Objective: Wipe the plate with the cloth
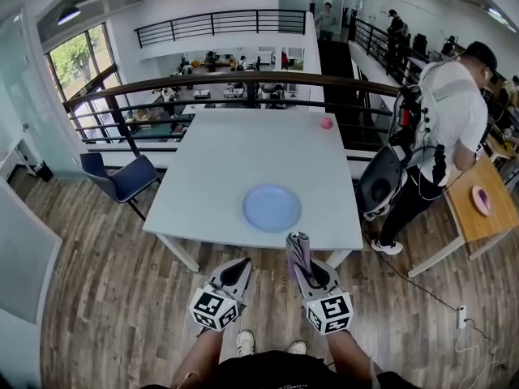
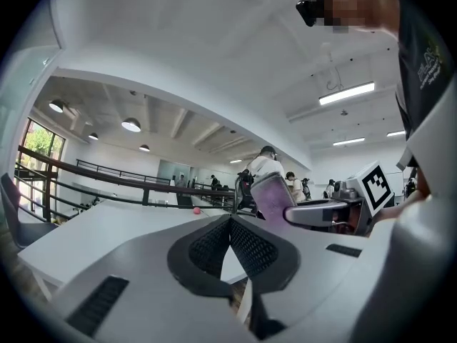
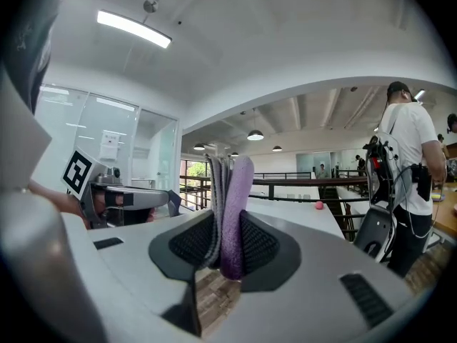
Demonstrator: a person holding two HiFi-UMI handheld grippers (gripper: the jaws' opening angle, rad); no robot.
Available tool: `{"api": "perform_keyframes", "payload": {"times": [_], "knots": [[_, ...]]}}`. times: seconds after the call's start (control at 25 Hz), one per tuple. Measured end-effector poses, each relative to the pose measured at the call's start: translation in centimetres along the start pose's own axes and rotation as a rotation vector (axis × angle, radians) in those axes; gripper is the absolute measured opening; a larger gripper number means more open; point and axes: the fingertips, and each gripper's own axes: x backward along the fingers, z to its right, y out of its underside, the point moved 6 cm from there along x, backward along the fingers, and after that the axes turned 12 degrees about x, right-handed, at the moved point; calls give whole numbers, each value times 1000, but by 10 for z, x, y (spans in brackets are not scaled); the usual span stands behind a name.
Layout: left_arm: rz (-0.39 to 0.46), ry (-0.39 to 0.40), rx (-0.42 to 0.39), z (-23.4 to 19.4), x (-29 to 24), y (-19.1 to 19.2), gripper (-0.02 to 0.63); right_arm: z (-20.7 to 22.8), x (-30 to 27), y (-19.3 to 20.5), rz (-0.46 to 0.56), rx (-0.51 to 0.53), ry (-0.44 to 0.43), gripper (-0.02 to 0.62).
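Note:
A pale blue plate [image 1: 272, 207] lies on the white table [image 1: 219, 168], near its front edge. My right gripper [image 1: 302, 259] is shut on a folded purple and grey cloth [image 3: 228, 213], which stands upright between the pads; the cloth [image 1: 297, 252] pokes out just short of the table's front edge, below the plate. My left gripper [image 1: 238, 272] is shut with nothing in it, its pads touching, held over the floor in front of the table. In the left gripper view the left gripper [image 2: 230, 224] points level at the table, with the cloth [image 2: 273, 197] to its right.
A small pink ball [image 1: 326, 122] sits at the table's far right. A blue chair [image 1: 123, 177] stands at the left, a grey chair [image 1: 379, 178] at the right. A person in a white shirt [image 1: 444, 128] stands beside a wooden table [image 1: 474, 217]. A railing [image 1: 235, 83] runs behind.

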Motion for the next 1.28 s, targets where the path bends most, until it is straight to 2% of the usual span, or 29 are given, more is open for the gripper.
{"api": "perform_keyframes", "payload": {"times": [0.24,0.48,0.64,0.76,0.92,1.28], "knots": [[28,8,-32,-19,16,-13,12,-17,-14,-7,12,-42,18,112],[6,23,-9,-46,20,-19,12,-34,-33,-16,-9,-25,43,112],[-27,-3,21,-76,27,-21,12,-52,-50,-22,-31,-7,74,112],[-26,-21,53,-96,32,-27,12,-61,-61,-26,-48,3,97,112],[-28,-7,62,-114,37,-36,12,-72,-71,-29,-64,-4,126,112],[-54,20,68,-131,22,-42,12,-60,-86,-27,-89,-7,166,112]]}}
